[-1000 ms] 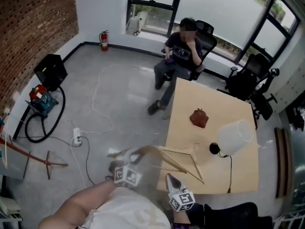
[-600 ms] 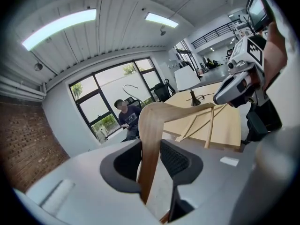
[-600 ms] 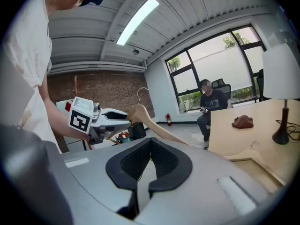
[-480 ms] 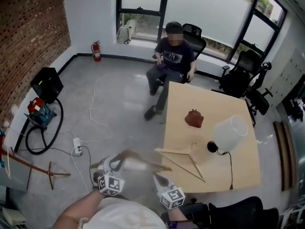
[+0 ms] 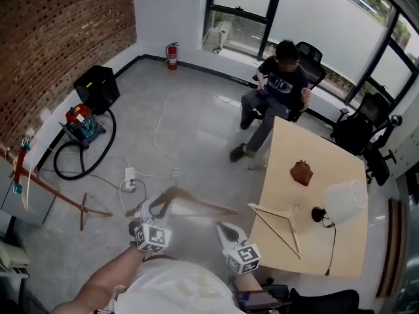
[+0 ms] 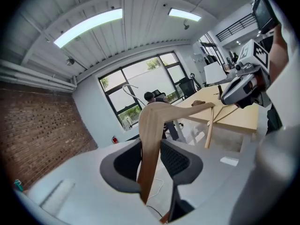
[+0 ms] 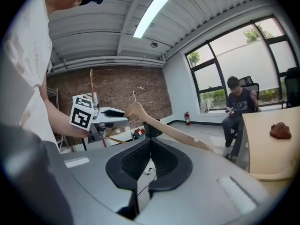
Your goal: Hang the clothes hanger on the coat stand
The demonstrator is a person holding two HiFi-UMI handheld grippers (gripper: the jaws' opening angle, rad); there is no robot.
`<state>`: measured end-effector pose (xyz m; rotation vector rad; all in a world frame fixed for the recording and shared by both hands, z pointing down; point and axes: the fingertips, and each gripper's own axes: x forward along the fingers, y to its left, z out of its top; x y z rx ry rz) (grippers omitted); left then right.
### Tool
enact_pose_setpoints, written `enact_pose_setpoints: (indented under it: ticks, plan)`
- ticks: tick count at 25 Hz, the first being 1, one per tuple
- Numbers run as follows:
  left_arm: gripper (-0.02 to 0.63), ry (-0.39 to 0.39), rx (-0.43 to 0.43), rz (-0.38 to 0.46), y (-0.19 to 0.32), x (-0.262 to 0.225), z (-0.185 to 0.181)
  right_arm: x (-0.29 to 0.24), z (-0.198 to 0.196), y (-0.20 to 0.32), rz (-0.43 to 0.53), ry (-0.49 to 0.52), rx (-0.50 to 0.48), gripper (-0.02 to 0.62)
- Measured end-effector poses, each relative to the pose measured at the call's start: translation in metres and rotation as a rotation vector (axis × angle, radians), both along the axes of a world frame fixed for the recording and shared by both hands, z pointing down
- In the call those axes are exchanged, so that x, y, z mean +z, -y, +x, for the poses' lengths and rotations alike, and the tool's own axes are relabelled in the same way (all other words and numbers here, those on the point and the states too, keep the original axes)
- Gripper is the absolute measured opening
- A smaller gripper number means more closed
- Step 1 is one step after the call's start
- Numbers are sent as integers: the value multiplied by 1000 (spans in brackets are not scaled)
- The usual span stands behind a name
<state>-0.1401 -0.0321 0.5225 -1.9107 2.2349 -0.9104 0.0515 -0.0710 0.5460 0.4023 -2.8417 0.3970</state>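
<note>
My left gripper [image 5: 156,208] is shut on one arm of a wooden clothes hanger [image 5: 196,205], holding it over the grey floor, left of the table. In the left gripper view the hanger's arm [image 6: 157,114] stands between the pads of this gripper [image 6: 151,144], its metal hook up at the far end. My right gripper [image 5: 224,227] hangs beside it, shut and holding nothing [image 7: 151,142]. The hanger [image 7: 164,128] and left gripper [image 7: 115,114] show ahead of it. The wooden coat stand [image 5: 39,183] is at the far left, by the brick wall.
A second wooden hanger [image 5: 278,221], a white lamp [image 5: 344,201] and a brown object [image 5: 302,172] lie on the light wood table [image 5: 340,260] at right. A person sits on a chair [image 5: 275,90] beyond it. A vacuum [image 5: 82,120], power strip [image 5: 129,177] and cables lie on the floor.
The held hanger and both grippers have moved left, off the table's edge and out over the floor. The view has swung left, bringing the coat stand further in.
</note>
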Motion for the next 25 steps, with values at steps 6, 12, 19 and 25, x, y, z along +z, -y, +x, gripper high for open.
enact_pose_setpoints:
  ticks: [6, 12, 19, 25]
  plan:
    - [127, -3, -80, 3, -63, 15, -93, -4, -74, -46, 35, -19, -4, 14]
    - [128, 0, -243, 1, -134, -7, -174, -8, -179, -77, 29, -13, -213, 14]
    - [128, 23, -381, 36, -219, -10, -250, -12, -273, -135, 56, -14, -364, 14]
    - [128, 32, -535, 40, -281, -12, -300, -18, -335, -175, 64, -8, -508, 14]
